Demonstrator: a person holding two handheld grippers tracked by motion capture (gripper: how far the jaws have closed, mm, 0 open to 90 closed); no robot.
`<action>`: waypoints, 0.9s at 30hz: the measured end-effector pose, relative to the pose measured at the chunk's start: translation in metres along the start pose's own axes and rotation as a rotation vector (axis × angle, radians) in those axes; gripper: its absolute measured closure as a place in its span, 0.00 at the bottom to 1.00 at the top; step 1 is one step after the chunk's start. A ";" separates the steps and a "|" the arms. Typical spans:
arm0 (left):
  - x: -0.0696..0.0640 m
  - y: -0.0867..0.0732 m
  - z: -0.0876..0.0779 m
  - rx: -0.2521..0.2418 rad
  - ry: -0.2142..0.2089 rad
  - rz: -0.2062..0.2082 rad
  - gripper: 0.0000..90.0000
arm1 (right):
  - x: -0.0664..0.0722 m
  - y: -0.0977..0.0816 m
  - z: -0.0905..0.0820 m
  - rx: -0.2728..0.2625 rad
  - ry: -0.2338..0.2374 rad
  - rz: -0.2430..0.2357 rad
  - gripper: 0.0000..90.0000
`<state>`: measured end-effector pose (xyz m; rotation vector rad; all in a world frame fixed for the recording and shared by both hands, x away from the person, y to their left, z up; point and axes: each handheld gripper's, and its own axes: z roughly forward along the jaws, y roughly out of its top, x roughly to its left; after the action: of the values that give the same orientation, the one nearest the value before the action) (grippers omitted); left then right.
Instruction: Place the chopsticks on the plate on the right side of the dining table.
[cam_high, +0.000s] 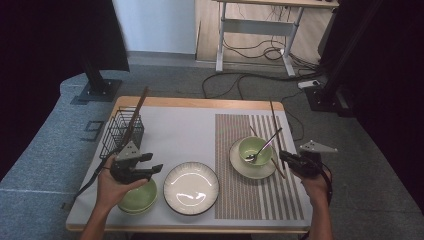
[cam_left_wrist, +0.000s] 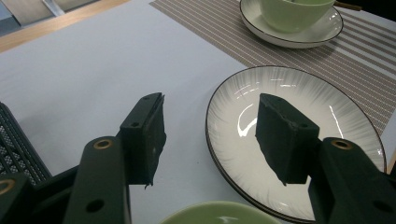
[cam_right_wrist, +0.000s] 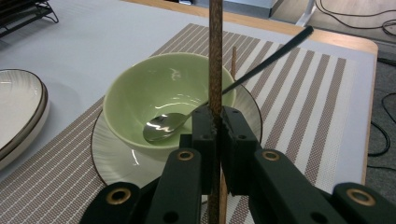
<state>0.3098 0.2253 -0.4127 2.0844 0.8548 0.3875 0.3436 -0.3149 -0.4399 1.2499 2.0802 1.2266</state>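
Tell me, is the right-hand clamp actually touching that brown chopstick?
Touching. In the right gripper view the right gripper has both black jaws closed against the upright brown chopstick, with no gap on either side.

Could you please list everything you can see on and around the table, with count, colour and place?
table: one, wooden edge under a pale cover, centre.
placemat: one, brown-and-white striped, right half of the table.
wire basket: one, black, far left of the table, a brown stick standing in it.
white plate: one, white with a dark rim, near centre.
green bowl: one, near left, under the left gripper.
saucer: one, white, on the placemat.
green bowl on the saucer: one.
spoon: one, silver with a dark handle, in that bowl.
chopstick: one brown, clamped in the right gripper; a second lies beside the saucer.
desk: one, white-framed, background, cables beneath.
left gripper: black, open.
right gripper: black, shut.
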 end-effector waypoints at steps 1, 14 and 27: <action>0.000 0.000 0.000 0.000 0.001 0.000 0.47 | -0.001 0.000 0.000 0.001 -0.001 0.001 0.95; 0.000 0.000 0.002 0.009 0.005 0.003 0.47 | -0.014 -0.010 0.003 0.027 -0.050 0.050 0.95; -0.002 0.000 0.003 0.018 0.005 0.005 0.47 | -0.027 -0.021 0.007 0.054 -0.088 0.112 0.95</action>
<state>0.3103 0.2222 -0.4150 2.1029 0.8589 0.3892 0.3518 -0.3394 -0.4634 1.4355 2.0171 1.1470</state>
